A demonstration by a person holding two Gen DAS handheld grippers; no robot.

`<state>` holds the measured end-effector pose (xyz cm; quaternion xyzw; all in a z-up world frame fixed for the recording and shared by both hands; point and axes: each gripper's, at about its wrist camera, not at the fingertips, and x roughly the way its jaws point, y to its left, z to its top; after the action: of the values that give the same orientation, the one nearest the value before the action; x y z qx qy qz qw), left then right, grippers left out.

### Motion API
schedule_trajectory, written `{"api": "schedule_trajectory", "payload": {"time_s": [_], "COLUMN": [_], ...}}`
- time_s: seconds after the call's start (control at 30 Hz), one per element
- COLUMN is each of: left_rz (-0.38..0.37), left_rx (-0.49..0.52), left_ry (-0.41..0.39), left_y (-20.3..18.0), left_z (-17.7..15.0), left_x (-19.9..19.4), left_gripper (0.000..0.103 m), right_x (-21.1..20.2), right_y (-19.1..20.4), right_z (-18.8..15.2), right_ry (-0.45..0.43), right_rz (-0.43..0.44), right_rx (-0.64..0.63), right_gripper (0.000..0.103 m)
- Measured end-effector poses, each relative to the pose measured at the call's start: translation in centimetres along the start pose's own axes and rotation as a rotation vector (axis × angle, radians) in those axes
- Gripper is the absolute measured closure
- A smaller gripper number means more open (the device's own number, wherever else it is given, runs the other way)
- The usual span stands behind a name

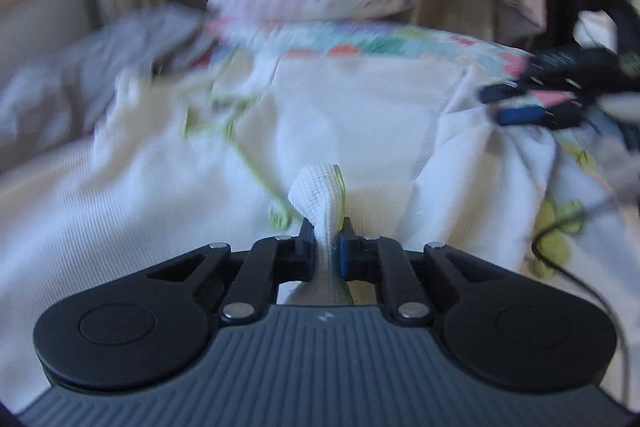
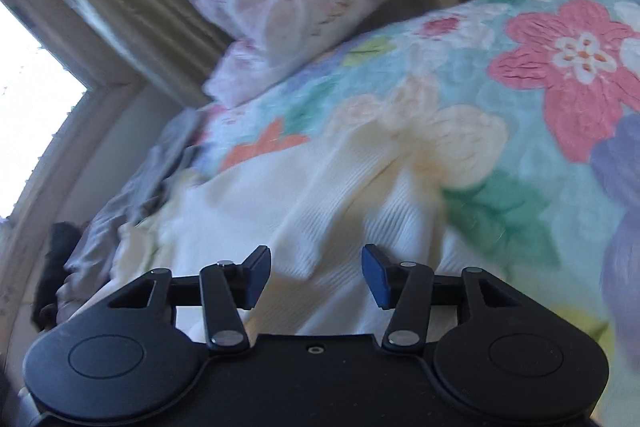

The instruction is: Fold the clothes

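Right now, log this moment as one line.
left gripper: shut on white garment | right gripper: open above garment | surface: floral bedspread

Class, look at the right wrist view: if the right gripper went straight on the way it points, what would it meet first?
Most likely the white ribbed garment lying just ahead of the open right gripper, before the floral bedspread beyond; depth is hard to judge.

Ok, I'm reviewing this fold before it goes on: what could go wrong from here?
1. The left gripper pinches only a narrow bunched bit of the white garment, so it might slip out when pulled.
2. The right gripper is open and holds nothing, so a pull from one side could skew the garment.
3. A thin black cable lies across the garment and could snag.
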<state>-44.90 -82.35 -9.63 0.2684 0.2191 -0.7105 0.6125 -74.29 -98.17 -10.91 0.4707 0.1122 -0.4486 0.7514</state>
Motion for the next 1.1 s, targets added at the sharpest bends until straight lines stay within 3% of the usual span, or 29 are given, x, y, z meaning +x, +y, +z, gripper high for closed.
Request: {"api": "schedule_trajectory", "payload": {"time_s": [0.13, 0.2, 0.23, 0.33, 0.4, 0.43, 0.5, 0.53, 0.63, 0.77, 1.03, 1.1], "left_rz": [0.049, 0.078, 0.092, 0.147, 0.162, 0.160, 0.147, 0.167, 0.175, 0.173, 0.238, 0.201], "left_rx": [0.042, 0.026, 0.018, -0.044, -0.102, -0.133, -0.176, -0.183, -0.197, -0.265, -0.184, -0.191], "left_ry": [-0.054, -0.089, -0.106, -0.162, -0.167, -0.154, -0.077, -0.044, -0.023, -0.049, -0.026, -0.033], "left_y": [-0.4, 0.1, 0.4, 1.9, 3.4, 4.1, 5.1, 5.3, 5.6, 6.1, 5.2, 4.9], "left_z": [1.3, 1.9, 2.2, 2.6, 2.2, 1.7, 0.2, -0.9, -3.2, -2.9, -1.1, -0.5], "left_x": [-1.1, -1.9, -2.4, -3.9, -4.3, -4.1, -2.8, -2.1, -1.1, -0.8, -0.5, -0.9], "left_gripper": [0.093, 0.093, 0.093, 0.093, 0.093, 0.093, 0.093, 0.093, 0.092, 0.092, 0.089, 0.082], "right_x": [1.6, 1.7, 1.4, -0.1, -1.4, -1.7, -1.9, -2.2, -4.5, -7.8, -7.1, -6.4], "right_y": [-1.1, -0.8, -0.6, -0.2, -0.2, -0.5, -1.3, -2.1, -4.3, -6.3, -7.3, -7.1], "right_z": [1.3, 1.9, 2.3, 3.2, 3.9, 4.2, 4.5, 4.3, 3.4, 2.4, -0.6, -0.9], "right_ry": [-0.005, -0.023, -0.043, -0.130, -0.199, -0.215, -0.199, -0.177, -0.201, -0.189, -0.059, -0.059], "right_rz": [0.064, 0.061, 0.078, 0.156, 0.207, 0.219, 0.235, 0.209, 0.068, -0.012, -0.012, 0.001], "right_rx": [0.052, 0.015, 0.004, -0.008, 0.011, 0.026, 0.072, 0.109, 0.178, 0.143, 0.055, 0.061], "right_gripper": [0.051, 0.089, 0.099, 0.099, 0.099, 0.093, 0.069, 0.051, 0.050, 0.050, 0.048, 0.048]}}
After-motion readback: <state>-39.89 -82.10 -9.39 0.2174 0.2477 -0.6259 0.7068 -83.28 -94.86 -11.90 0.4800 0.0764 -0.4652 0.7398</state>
